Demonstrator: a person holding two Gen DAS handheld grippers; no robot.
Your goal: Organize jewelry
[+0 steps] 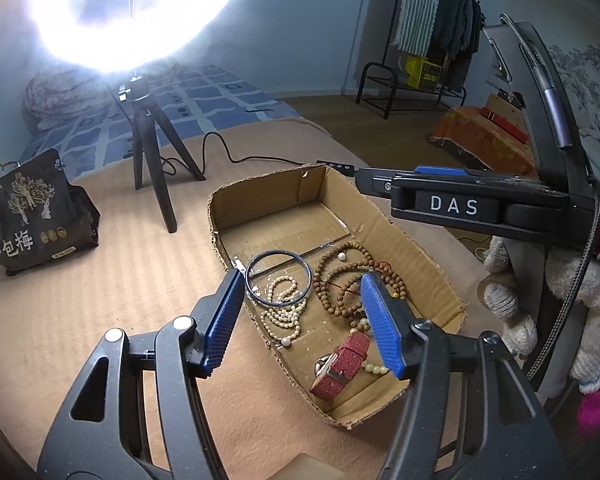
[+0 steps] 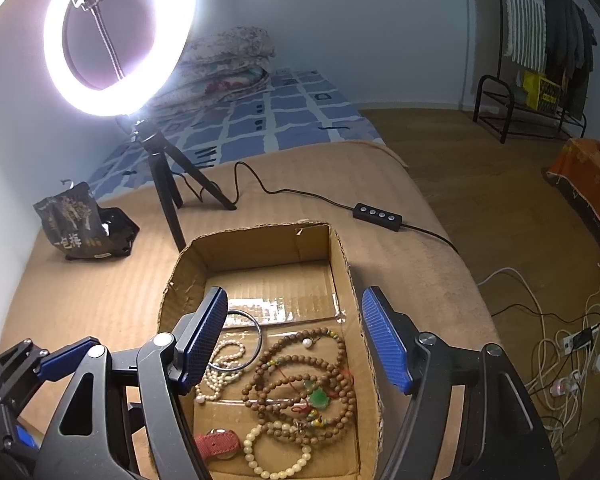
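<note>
An open cardboard box (image 1: 428, 264) (image 2: 342, 252) sits on the tan cover and holds the jewelry. Inside lie a dark bangle (image 1: 278, 278) (image 2: 257, 330), a pearl necklace (image 1: 284, 314) (image 2: 224, 364), brown wooden bead strands (image 1: 352, 280) (image 2: 300, 372) with a green pendant (image 2: 319, 398), a pale bead bracelet (image 2: 276, 454) and a red watch strap (image 1: 340, 364) (image 2: 220, 442). My left gripper (image 1: 300, 280) hangs open over the box's near left part, its pads touching nothing. My right gripper (image 2: 296, 296) is open above the bead strands, nothing between its pads. A gloved hand (image 1: 560, 300) holds it.
A lit ring light (image 2: 120, 36) on a black tripod (image 1: 152, 184) stands behind the box. Its cable and button control (image 2: 376, 212) run off to the right. A black snack bag (image 1: 32, 216) sits far left. Loose cables (image 2: 560, 360) lie on the floor at right.
</note>
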